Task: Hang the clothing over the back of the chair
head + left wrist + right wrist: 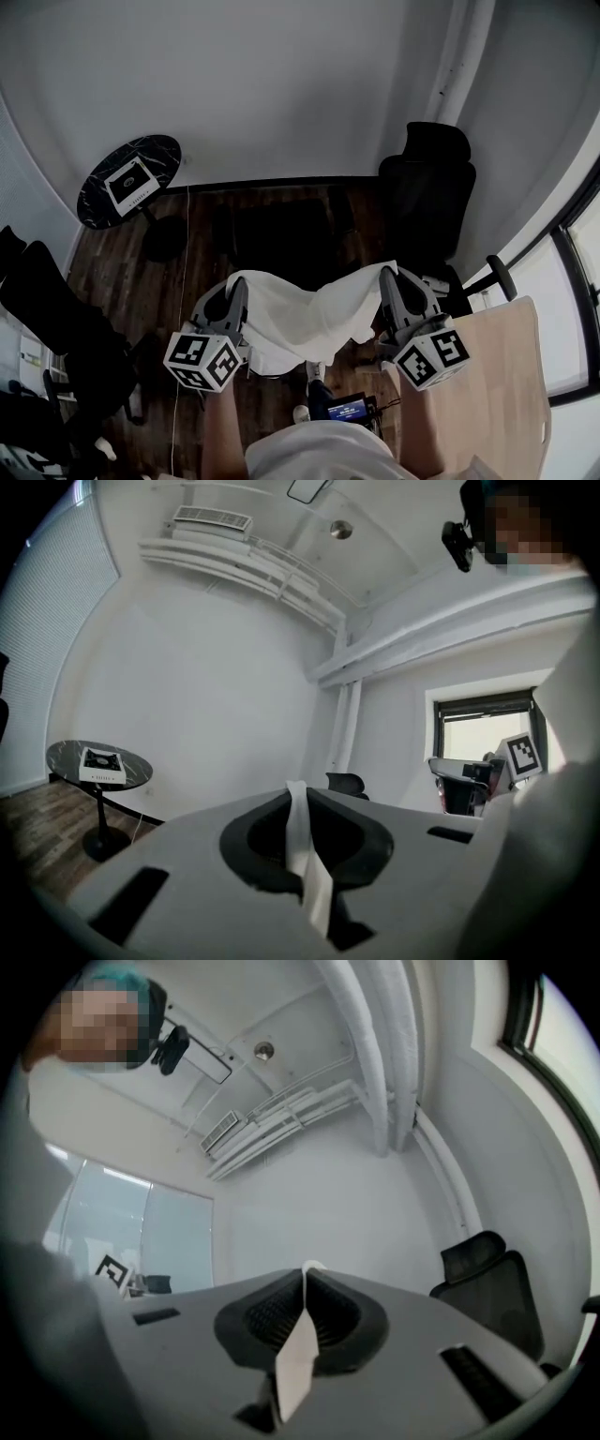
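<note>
Holding a white fabric garment (300, 314) spread between two hand-held grippers, a person stands on the dark wood-plank floor (112, 272) facing a plain white wall (281, 84).

The left gripper (234, 286) is clenched on the garment's left upper edge. In the left gripper view a narrow fold of white cloth (309, 874) is pinched between the closed jaws and runs up through the dark pads. The right gripper (389, 274) is likewise clamped on the right upper edge, and the right gripper view shows a thin wedge of the cloth (298, 1363) trapped between the jaws, its tip poking out above them.

In the head view the garment sags in a shallow curve between the two grips. Its lower part hangs below them, in front of the person and clear of the floor.

The black mesh-backed office chair (427, 197) stands beyond the right gripper, near the wall, with its back upright. The garment does not touch it. The same chair appears at the right of the right gripper view (492, 1288) and small beyond the jaws in the left gripper view (347, 783).

A round black marble-topped side table (128, 180) stands well apart at the far left, carrying a flat white box (129, 183). A light wooden desk (487, 375) lies just beside the right gripper. A second black chair (56, 319) sits at the left edge.
</note>
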The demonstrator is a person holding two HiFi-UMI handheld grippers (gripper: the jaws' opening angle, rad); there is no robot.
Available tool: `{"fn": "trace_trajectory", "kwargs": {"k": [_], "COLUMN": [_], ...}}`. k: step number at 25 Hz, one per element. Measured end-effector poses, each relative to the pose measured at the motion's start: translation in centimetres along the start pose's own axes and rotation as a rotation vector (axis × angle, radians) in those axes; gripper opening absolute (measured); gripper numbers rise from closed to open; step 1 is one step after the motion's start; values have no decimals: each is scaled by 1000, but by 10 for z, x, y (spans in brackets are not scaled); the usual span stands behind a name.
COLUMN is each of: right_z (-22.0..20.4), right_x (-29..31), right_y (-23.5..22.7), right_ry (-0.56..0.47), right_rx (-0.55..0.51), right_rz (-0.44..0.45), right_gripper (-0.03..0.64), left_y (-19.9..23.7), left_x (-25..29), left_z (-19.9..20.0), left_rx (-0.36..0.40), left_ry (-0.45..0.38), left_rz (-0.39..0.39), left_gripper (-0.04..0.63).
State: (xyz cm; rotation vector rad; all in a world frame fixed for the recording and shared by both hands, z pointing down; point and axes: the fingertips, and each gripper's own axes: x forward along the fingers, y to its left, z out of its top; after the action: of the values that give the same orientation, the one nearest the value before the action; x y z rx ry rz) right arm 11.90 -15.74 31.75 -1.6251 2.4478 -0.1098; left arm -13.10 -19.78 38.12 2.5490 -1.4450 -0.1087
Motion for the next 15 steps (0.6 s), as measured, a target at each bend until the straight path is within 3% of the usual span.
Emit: {"fn": "trace_trajectory", "kwargs": {"k": [6,15], "right_z": [9,19], "right_x": [16,36], "right_y": [8,5], "right_ry": [-21,-44], "right_rx": [-75,-68], "right_rz": [3,1], "right_gripper": [18,18], "left_y": [4,27], "left_x": [13,21], "left_z": [6,16], "left_rx": [53,26], "left_ry": [-2,-8], "left_rz": [50,76], "left_gripper": [25,25]}}
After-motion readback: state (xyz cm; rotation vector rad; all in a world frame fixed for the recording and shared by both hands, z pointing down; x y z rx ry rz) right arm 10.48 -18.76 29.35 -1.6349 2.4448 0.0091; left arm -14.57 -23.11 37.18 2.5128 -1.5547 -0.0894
